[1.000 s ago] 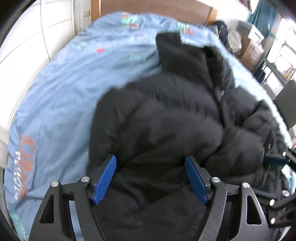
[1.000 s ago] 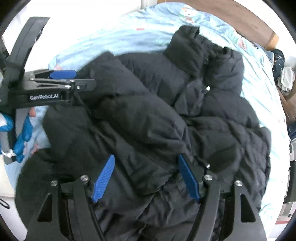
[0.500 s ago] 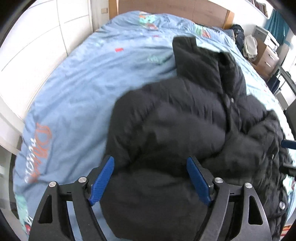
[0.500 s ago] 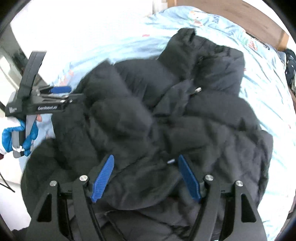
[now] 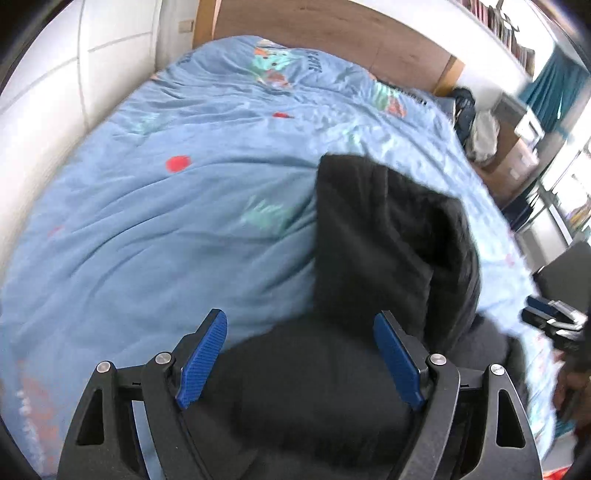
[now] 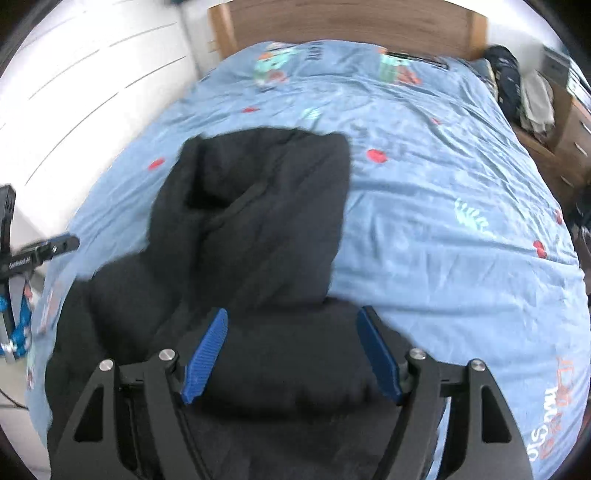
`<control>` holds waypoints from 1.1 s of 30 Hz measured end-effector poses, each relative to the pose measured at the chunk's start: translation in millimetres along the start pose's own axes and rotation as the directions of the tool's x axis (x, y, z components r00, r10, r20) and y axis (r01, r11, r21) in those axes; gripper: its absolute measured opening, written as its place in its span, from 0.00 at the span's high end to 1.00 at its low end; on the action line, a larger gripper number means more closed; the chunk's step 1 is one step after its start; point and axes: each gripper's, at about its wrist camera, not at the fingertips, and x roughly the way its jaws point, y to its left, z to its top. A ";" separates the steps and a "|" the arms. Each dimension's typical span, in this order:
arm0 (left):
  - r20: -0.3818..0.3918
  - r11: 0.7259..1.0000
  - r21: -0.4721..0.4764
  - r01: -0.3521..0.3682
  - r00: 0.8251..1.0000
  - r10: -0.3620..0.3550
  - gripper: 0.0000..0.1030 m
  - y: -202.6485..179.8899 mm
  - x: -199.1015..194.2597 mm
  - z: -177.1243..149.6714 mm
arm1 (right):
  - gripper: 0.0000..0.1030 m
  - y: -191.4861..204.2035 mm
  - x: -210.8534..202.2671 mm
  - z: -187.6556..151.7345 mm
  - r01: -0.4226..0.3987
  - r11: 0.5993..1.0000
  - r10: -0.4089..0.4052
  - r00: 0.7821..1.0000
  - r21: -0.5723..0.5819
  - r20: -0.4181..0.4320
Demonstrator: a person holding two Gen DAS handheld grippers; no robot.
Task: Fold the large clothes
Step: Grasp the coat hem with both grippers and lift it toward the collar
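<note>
A: Over the bed [image 5: 155,229] now, blue quilt [image 6: 443,229] printed with red dots. Black jacket [image 5: 388,236] bunched on the quilt, hood end up toward the headboard [image 6: 332,26].

B: Left tool [image 5: 301,360] spread wide, blue pads [image 5: 201,363] either side of the padded bulk, gripping nothing. Touching or just above? Can't tell.

A: Right tool [image 6: 291,356] likewise, wide apart, straddling the jacket's near fold. No grip either.

B: Blurred all round. Left tool poking in at the right view's left edge, beside the bed.

A: Dresser [image 6: 569,133] off to the right.
</note>
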 end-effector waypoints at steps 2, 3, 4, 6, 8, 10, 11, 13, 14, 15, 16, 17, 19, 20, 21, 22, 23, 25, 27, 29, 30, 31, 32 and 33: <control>0.008 0.999 -0.025 0.047 0.999 -0.046 0.21 -2.3 13.1 15.4 | 0.31 -6.8 13.0 20.2 0.011 1.000 -0.011 1.000 -0.008 0.009; 0.011 0.997 -0.043 0.064 0.998 -0.064 0.21 -2.9 20.7 23.4 | 0.31 -8.4 19.3 28.2 0.012 1.000 -0.012 1.000 -0.008 0.009; 0.014 0.995 -0.061 0.080 0.997 -0.079 0.21 -3.2 26.7 29.6 | 0.31 -11.5 26.4 37.6 0.007 1.000 -0.007 1.000 0.002 0.011; 0.019 0.987 -0.103 0.124 0.992 -0.123 0.21 -5.7 45.6 45.7 | 0.31 -17.0 38.3 55.3 -0.023 0.999 0.022 0.999 0.038 0.027; 0.025 0.979 -0.136 0.150 0.989 -0.148 0.21 -7.4 61.2 59.2 | 0.31 -20.9 49.3 74.8 -0.055 0.995 0.051 0.997 0.078 0.053; 0.021 0.968 -0.185 0.170 0.985 -0.169 0.21 -5.5 80.3 69.5 | 0.31 -30.5 64.4 90.7 -0.084 0.987 0.075 0.995 0.137 0.068; 0.022 0.960 -0.217 0.176 0.984 -0.176 0.21 -3.3 90.7 73.3 | 0.31 -35.2 73.2 98.0 -0.094 0.981 0.083 0.994 0.168 0.075; 0.022 0.950 -0.252 0.185 0.982 -0.186 0.21 2.4 102.7 78.0 | 0.31 -43.3 88.4 109.3 -0.119 0.969 0.102 0.991 0.216 0.084; 0.023 0.945 -0.270 0.186 0.982 -0.187 0.21 4.6 110.1 80.1 | 0.31 -45.6 94.3 113.7 -0.126 0.965 0.109 0.990 0.228 0.087; 0.023 0.941 -0.282 0.189 0.982 -0.190 0.21 6.7 115.1 81.3 | 0.31 -47.6 100.4 118.0 -0.128 0.963 0.110 0.990 0.236 0.088; 0.021 0.937 -0.294 0.190 0.981 -0.193 0.21 7.8 119.8 81.9 | 0.31 -49.0 106.7 122.1 -0.123 0.963 0.104 0.991 0.240 0.087; 0.016 0.933 -0.308 0.186 0.982 -0.190 0.21 9.0 127.5 82.9 | 0.31 -51.2 115.1 126.3 -0.115 0.962 0.097 0.992 0.249 0.084; 0.007 0.931 -0.320 0.175 0.983 -0.183 0.21 9.4 136.0 83.6 | 0.31 -54.9 126.9 130.6 -0.125 0.954 0.108 0.991 0.274 0.079; -0.001 0.933 -0.318 0.167 0.984 -0.177 0.21 8.5 141.0 84.0 | 0.31 -57.5 135.2 132.6 -0.135 0.946 0.119 0.990 0.294 0.072; -0.014 0.939 -0.310 0.150 0.987 -0.162 0.21 6.4 146.2 83.8 | 0.31 -59.0 141.2 133.1 -0.145 0.941 0.131 0.989 0.305 0.065; -0.032 0.944 -0.302 0.132 0.988 -0.148 0.22 4.3 152.5 83.9 | 0.31 -59.8 151.0 134.1 -0.148 0.938 0.140 0.989 0.313 0.049; -0.048 0.947 -0.300 0.117 0.989 -0.137 0.26 3.2 158.0 82.1 | 0.31 -58.9 157.9 134.8 -0.132 0.941 0.129 0.991 0.310 0.031; -0.081 0.949 -0.303 0.087 0.990 -0.116 0.43 2.6 167.6 78.3 | 0.31 -55.2 168.8 134.6 -0.105 0.949 0.109 0.994 0.297 0.003; -0.096 0.950 -0.306 0.065 0.990 -0.099 0.68 3.2 173.1 75.2 | 0.45 -51.5 174.4 133.2 -0.077 0.955 0.085 0.996 0.287 -0.014; -0.103 0.952 -0.301 0.056 0.991 -0.091 0.82 1.9 173.8 73.0 | 0.66 -49.3 178.6 131.7 -0.068 0.956 0.082 0.996 0.284 -0.036; -0.103 0.955 -0.293 0.053 0.991 -0.086 0.86 -0.1 171.8 72.3 | 0.74 -49.5 178.3 130.5 -0.060 0.959 0.074 0.997 0.277 -0.039; -0.101 0.959 -0.281 0.046 0.992 -0.077 0.87 -2.2 168.5 72.3 | 0.77 -47.9 177.0 129.8 -0.052 0.963 0.066 0.997 0.266 -0.041; -0.099 0.963 -0.266 0.039 0.993 -0.068 0.89 -4.8 164.1 71.8 | 0.79 -45.6 174.2 129.3 -0.044 0.968 0.056 0.997 0.249 -0.044; -0.097 0.965 -0.258 0.039 0.993 -0.066 0.90 -6.1 160.7 71.6 | 0.81 -44.2 171.0 129.0 -0.039 0.971 0.051 0.998 0.237 -0.044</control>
